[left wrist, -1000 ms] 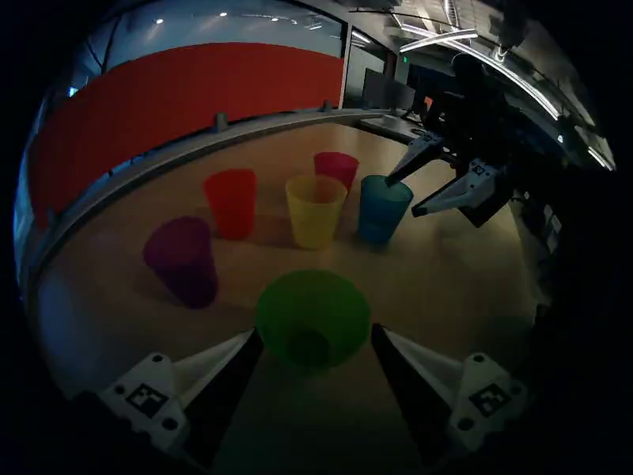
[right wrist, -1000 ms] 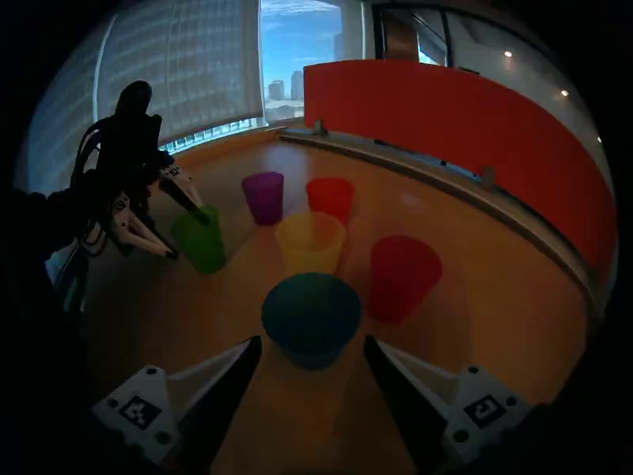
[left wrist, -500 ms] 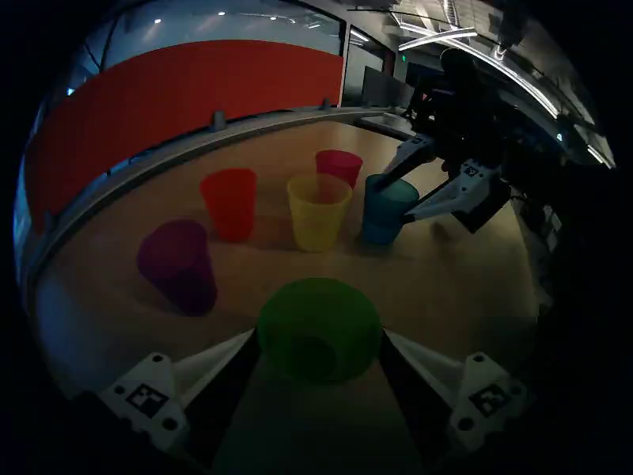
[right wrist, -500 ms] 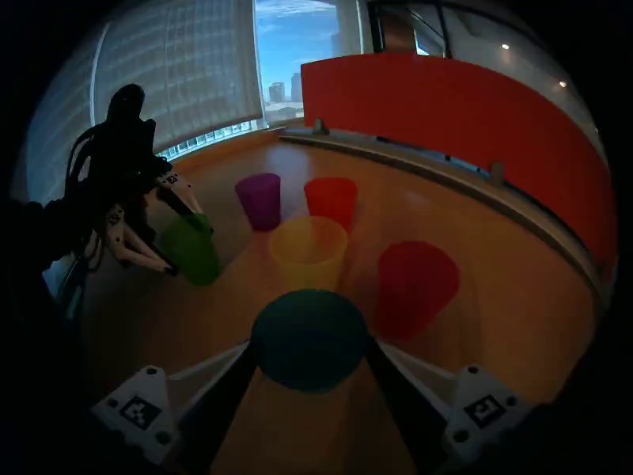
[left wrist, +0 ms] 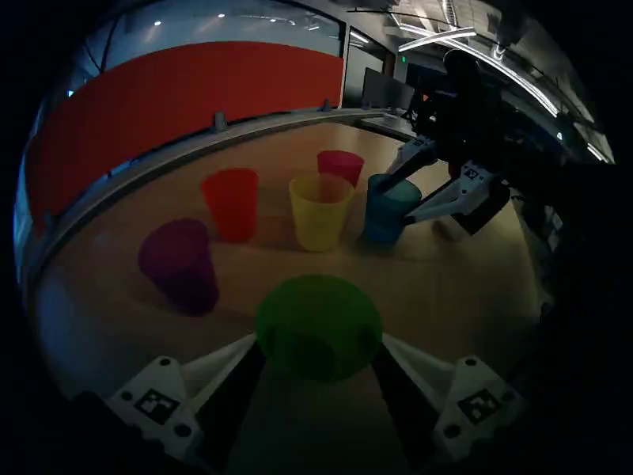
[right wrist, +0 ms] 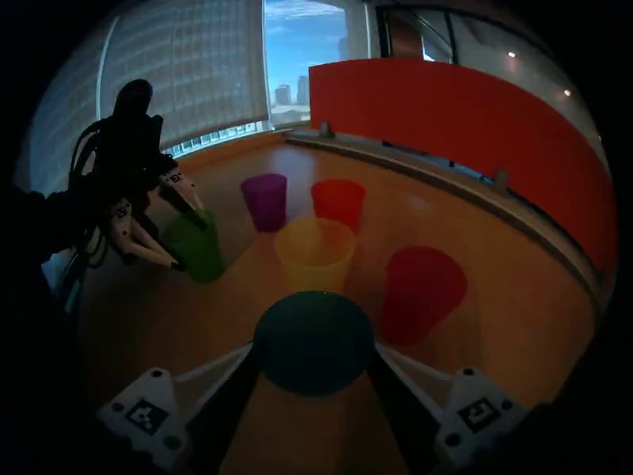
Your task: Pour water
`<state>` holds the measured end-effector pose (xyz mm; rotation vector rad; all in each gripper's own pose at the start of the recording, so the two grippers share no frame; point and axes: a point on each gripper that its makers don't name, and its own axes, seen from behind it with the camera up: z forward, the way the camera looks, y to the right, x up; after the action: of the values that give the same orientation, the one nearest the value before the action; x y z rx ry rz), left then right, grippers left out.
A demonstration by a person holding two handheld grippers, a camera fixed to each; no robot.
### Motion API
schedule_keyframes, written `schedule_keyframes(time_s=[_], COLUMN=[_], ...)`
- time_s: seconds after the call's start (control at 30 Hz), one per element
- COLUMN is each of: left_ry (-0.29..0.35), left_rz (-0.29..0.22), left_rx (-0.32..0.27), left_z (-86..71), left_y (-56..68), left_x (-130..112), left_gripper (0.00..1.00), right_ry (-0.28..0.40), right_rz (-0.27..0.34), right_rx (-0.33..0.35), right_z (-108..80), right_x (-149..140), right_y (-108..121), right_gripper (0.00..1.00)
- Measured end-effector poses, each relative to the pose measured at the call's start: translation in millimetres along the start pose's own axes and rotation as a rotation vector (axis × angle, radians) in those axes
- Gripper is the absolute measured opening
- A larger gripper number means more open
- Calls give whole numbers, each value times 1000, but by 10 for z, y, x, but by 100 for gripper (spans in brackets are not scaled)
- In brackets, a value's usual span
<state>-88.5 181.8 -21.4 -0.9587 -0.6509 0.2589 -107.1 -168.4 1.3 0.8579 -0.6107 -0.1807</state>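
Note:
In the left gripper view a green cup [left wrist: 318, 317] sits between my left gripper's [left wrist: 318, 343] fingers, which press on both its sides. Farther off stand a purple cup [left wrist: 180, 265], an orange cup [left wrist: 231, 203], a yellow cup [left wrist: 320, 210] and a pink cup [left wrist: 340, 166]. My right gripper [left wrist: 389, 204] clasps a teal cup [left wrist: 384, 226] there. The right gripper view has the teal cup [right wrist: 313, 332] held between my right gripper's [right wrist: 313, 350] fingers, and the left gripper [right wrist: 192, 240] around the green cup [right wrist: 198, 255]. Whether the cups hold water I cannot tell.
All cups stand on a wooden table [left wrist: 451, 277]. A red partition [left wrist: 182, 87] runs behind its far edge. Bright windows [right wrist: 301, 63] lie beyond. A person's dark arm [right wrist: 47, 229] holds the left gripper at the table's side.
Both grippers have moved forward around their cups and the fingers have come in against the cup sides. The other cups have not moved.

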Motion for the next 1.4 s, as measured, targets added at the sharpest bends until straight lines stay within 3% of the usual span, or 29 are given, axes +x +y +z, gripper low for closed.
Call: schedule_keyframes(time_s=[0.37, 0.7, 1.0, 1.4], left_ry=[70, 141, 232, 421], left_rz=[-46, -39, -8, 5], left_rx=[-7, 25, 85, 149], left_z=[-193, -438, -747, -1286], left_y=[17, 29, 5, -78], left_x=[237, 527, 899, 1568], left_gripper=[85, 85, 85, 85], right_ry=[11, 66, 141, 276], right_rz=[-10, -23, -57, -76], right_rx=[-4, -28, -60, -99], right_z=[-97, -416, -797, -1147], right_x=[53, 384, 808, 1376], right_y=[-40, -39, -67, -98], right_gripper=[90, 90, 90, 90])
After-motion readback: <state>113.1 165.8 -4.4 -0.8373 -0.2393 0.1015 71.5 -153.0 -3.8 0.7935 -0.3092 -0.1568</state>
